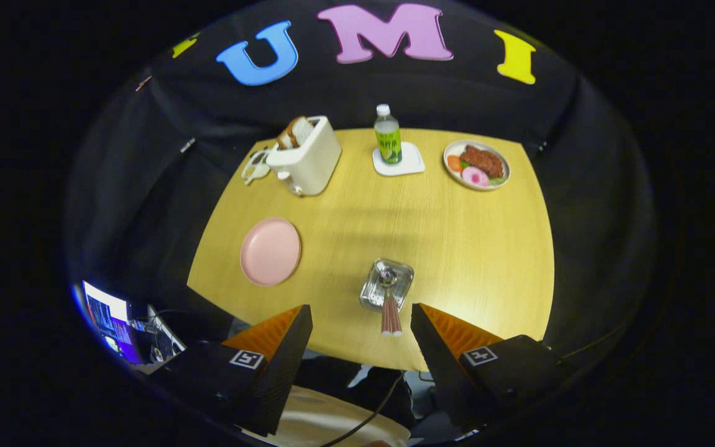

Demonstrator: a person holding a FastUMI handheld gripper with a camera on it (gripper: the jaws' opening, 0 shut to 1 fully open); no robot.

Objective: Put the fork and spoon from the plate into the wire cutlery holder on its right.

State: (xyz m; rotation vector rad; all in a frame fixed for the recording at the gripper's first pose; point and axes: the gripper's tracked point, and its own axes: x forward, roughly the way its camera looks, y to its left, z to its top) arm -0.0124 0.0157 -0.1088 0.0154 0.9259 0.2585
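Since the gripper [360, 323] hangs high above the near edge of the table [457, 248] with its fingers spread wide and nothing between them, it reads as released and idle. Just ahead of the fingers, a little toward the right one, sits the wire cutlery holder [371, 292], a small shiny basket near the table's near edge. Two handles [390, 320] stick out of it toward the gripper, lying side by side and touching, with a rounded metal head showing inside the basket; they look like the fork and spoon, though which is which I cannot tell. To the left of the holder, well apart from it, lies the pink plate [270, 251], and its face is bare.

Farther off stand a toaster [306, 156] with bread slices in it on the left, a bottle [387, 135] on a white coaster [412, 162] in the middle, and a dish of food [500, 177] on the right.

By my judgement both pieces are already in the holder, so the task looks finished or at its last step. The next move calls for little: hold the open gripper clear of the protruding handles and draw it away.
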